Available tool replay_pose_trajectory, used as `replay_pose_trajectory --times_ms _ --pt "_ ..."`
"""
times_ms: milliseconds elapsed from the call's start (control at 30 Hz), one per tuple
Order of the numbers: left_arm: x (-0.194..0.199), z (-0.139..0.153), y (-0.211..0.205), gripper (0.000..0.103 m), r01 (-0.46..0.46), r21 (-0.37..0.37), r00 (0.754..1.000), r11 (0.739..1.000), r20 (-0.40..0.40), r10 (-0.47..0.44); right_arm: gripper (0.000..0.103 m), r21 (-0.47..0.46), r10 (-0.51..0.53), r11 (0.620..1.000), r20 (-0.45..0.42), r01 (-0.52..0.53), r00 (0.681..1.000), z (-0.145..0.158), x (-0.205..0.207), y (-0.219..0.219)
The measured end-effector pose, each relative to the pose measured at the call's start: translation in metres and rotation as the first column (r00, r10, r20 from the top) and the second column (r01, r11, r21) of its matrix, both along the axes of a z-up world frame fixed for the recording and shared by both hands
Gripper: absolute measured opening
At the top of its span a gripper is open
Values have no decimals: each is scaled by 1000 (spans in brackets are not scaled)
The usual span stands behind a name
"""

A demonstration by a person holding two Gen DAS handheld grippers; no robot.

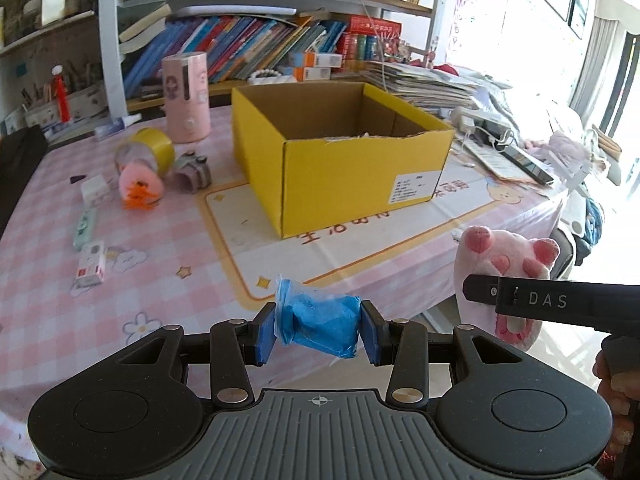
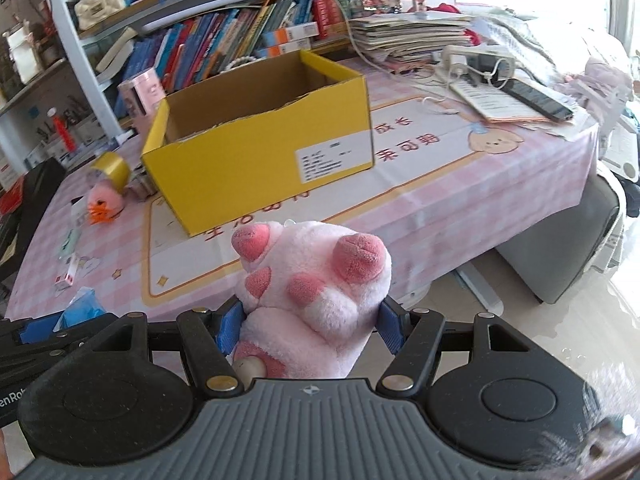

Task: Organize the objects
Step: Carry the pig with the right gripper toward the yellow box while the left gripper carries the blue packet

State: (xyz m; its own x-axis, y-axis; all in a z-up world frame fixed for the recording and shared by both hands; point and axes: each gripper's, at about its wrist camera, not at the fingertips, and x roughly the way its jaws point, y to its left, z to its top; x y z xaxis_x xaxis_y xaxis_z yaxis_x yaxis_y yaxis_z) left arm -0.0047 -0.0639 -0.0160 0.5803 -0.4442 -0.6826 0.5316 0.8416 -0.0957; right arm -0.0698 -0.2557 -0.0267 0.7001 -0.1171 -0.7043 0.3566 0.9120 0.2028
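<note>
- Left gripper (image 1: pixel 319 330) has its blue fingers (image 1: pixel 265 334) narrowed onto one blue bagged lump (image 1: pixel 322 326), pads pressing both ends, carried in the air short of the yellow box (image 1: pixel 340 168).
- Right gripper (image 2: pixel 308 326) stands wider, its fingers (image 2: pixel 390 326) squeezing one pink plush paw (image 2: pixel 314 300), toe pads pointing up; it too is on the near side of the box.
- One yellow box, open-topped, stands on the pink checked surface (image 1: pixel 52 272) with a white label on its near wall.
- Left of the box: one roll of yellow tape (image 1: pixel 154 150), one small pink plush with orange feet (image 1: pixel 140 186) touching the tape, and one grey toy camera (image 1: pixel 194 172) just beside them.
- Behind those, one pink cylinder (image 1: pixel 187 98) stands upright near the box's back left corner.
- Further left of the box, two small white cartons (image 1: pixel 91 266) and one pale green stick (image 1: pixel 84 228) lie flat.
- Right of the box: one dark phone (image 2: pixel 538 98) resting on papers.
- Behind the box, one bookshelf (image 1: pixel 240 36) packed with leaning books.
</note>
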Motion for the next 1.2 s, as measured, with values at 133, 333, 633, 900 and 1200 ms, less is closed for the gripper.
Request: replay_pose_trajectory --times_ms 133,333,633,900,1200 --pt "5 1 -5 41 3 1 1000 1000 5 -3 64 -6 -8 1000 2 8 1000 1 3 -6" --pt "11 4 -8 41 -7 0 1000 1000 20 7 64 -7 -5 1000 7 5 1000 3 13 -11" --pt "21 7 -12 41 -21 -6 999 1000 31 21 64 -19 21 1000 11 -21 1000 7 30 -14" --pt "26 9 -18 41 -18 -7 999 1000 36 19 64 -21 26 999 8 -25 1000 7 36 -17" --pt "29 10 -20 41 -29 -6 999 1000 41 30 64 -18 38 999 7 -38 999 9 45 -20"
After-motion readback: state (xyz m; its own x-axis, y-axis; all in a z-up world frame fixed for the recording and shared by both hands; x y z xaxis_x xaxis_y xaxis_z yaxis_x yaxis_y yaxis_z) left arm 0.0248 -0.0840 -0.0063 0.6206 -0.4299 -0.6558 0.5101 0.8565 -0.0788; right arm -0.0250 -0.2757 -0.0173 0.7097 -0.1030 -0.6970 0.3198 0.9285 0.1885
